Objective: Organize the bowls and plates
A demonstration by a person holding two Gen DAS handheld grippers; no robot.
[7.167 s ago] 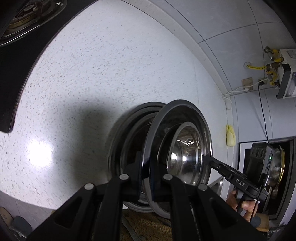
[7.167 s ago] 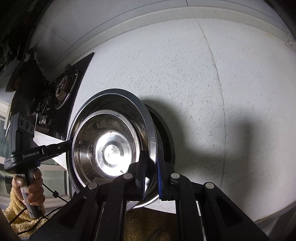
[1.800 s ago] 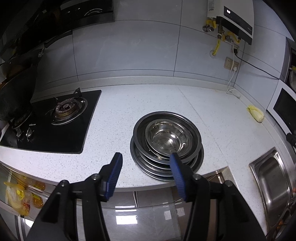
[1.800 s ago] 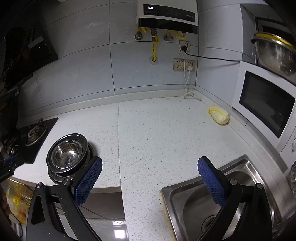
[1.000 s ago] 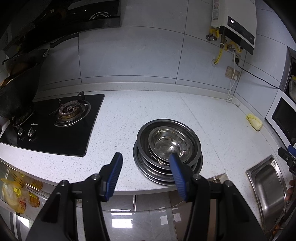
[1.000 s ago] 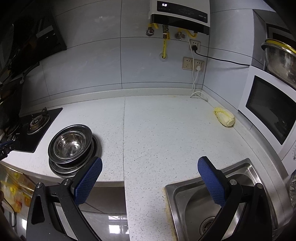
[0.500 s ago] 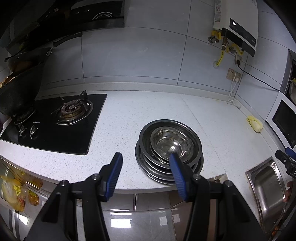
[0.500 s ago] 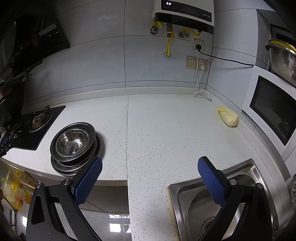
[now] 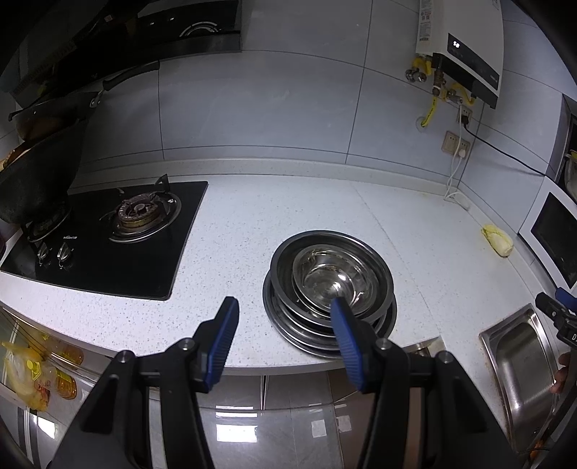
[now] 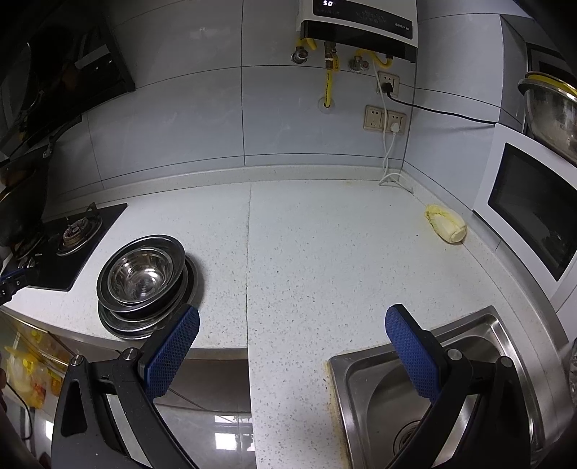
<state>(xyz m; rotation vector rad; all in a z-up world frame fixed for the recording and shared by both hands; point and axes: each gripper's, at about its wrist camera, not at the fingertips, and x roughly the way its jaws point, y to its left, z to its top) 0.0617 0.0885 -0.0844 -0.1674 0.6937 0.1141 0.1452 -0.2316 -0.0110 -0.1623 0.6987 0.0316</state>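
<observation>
A stack of steel plates and bowls sits on the white speckled counter near its front edge, a small bowl nested on top. The same stack shows at the left of the right wrist view. My left gripper hangs open in front of the counter edge, back from the stack, nothing between its blue pads. My right gripper is wide open and empty, above the counter edge beside the sink. The right gripper's tip peeks in at the right edge of the left wrist view.
A black gas hob lies left of the stack, with a dark wok on its far burner. A steel sink is at the right front. A yellow cabbage piece lies by the microwave. A water heater hangs on the wall.
Over the last second both views barely shift. Several seconds ago both grippers were shut on the rim of a steel bowl at the stack; now both are open, empty and drawn back.
</observation>
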